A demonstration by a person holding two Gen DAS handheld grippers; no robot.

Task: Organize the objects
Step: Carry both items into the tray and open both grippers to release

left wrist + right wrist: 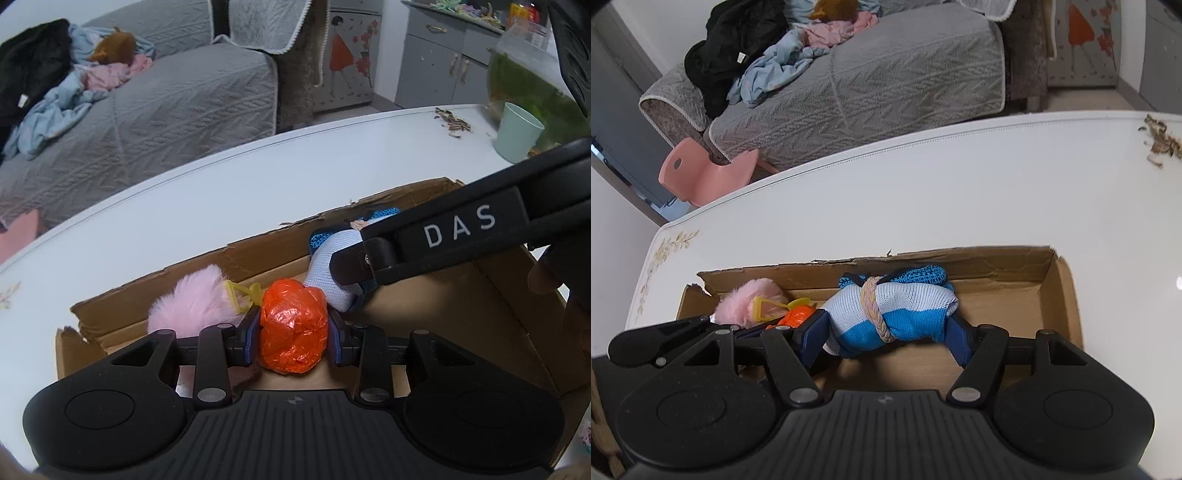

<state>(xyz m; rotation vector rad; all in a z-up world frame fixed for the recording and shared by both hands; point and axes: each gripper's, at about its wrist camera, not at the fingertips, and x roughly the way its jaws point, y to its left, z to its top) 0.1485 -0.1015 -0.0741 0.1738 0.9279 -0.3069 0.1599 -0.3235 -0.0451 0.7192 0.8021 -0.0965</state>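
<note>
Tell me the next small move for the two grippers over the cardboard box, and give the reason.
Probably open both grippers and let go. The left gripper is clamped on the orange foil ball low inside the cardboard box, beside the pink fluffy toy. The right gripper holds the blue and white knit bundle just above the box floor. Both things appear to be in place already.
</note>
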